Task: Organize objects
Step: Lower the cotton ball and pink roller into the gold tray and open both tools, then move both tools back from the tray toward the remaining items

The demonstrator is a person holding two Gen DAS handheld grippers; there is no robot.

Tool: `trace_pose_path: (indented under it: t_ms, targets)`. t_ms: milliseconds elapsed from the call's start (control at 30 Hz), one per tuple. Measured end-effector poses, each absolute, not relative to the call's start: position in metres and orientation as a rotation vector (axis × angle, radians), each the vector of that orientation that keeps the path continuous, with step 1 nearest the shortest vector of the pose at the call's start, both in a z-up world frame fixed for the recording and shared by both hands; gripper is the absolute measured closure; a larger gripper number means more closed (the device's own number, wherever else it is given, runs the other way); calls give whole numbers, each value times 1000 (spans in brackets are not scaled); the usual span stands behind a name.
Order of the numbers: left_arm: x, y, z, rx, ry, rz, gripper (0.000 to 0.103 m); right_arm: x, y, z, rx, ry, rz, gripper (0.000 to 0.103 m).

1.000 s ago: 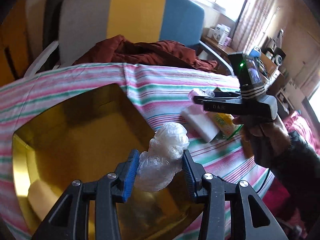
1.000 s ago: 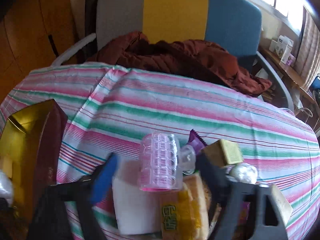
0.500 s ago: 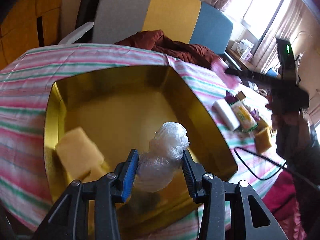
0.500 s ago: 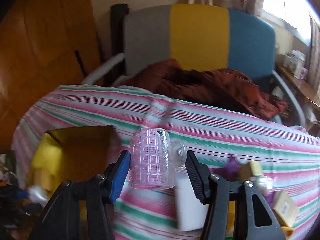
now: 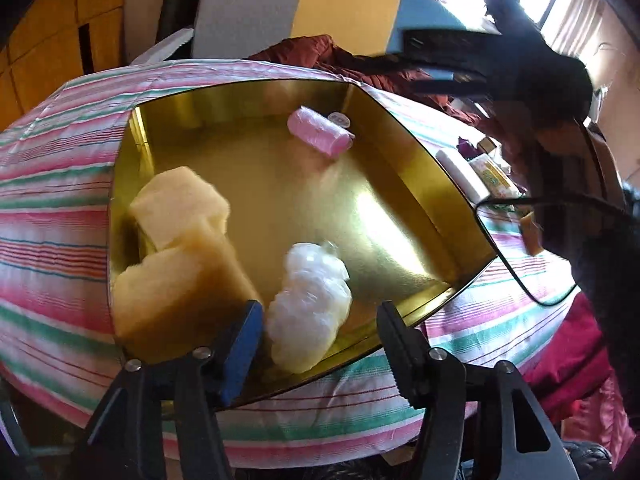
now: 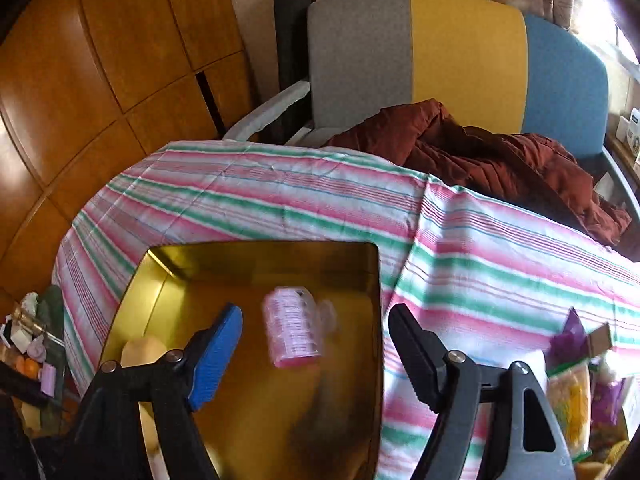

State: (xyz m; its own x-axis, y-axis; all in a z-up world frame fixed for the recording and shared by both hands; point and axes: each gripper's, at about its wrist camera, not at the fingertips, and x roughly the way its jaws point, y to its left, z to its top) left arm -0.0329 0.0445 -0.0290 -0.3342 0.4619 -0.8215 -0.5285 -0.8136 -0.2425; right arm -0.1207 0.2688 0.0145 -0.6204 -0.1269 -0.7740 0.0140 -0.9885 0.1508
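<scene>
A gold tray (image 5: 420, 160) lies on the striped tablecloth. Inside it, two yellow sponges (image 5: 180, 240) sit at the left and a pink hair roller (image 5: 320, 136) lies near the far wall. A crumpled clear plastic bag (image 5: 308, 304) rests at the tray's near edge between the fingers of my left gripper (image 5: 320, 312). Those jaws are opening: the bag leans by the blue pad and stands apart from the black one. My right gripper (image 6: 316, 336) hovers above the gold tray (image 6: 376, 280), jaws opening wide. The pink roller (image 6: 294, 328) shows blurred below it, touching neither finger.
A grey, yellow and blue chair (image 6: 460, 60) with a dark red jacket (image 6: 480, 160) stands behind the table. To the tray's right lie a white block (image 5: 460, 172), a yellow packet (image 6: 568, 404) and other small items. A black cable (image 5: 504, 200) runs beside the tray.
Both grippers swung left over the gold tray and spread their jaws. The right one let the pink roller fall into the tray; the left one let go of the plastic bag.
</scene>
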Motion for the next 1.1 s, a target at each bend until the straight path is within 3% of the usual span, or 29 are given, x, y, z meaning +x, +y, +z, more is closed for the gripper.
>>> trace_pose_path:
  t_ms: [300, 667, 1100]
  targets:
    - [-28, 16, -15, -1247, 4, 2268, 32, -60, 265, 6, 1345, -162, -2786, 20]
    - [-14, 16, 19, -1096, 40, 2527, 4, -3, 238, 1, 1278, -81, -2859, 15]
    - [6, 22, 24, -997, 130, 2602, 1, 35, 238, 13, 1208, 71, -3040, 15]
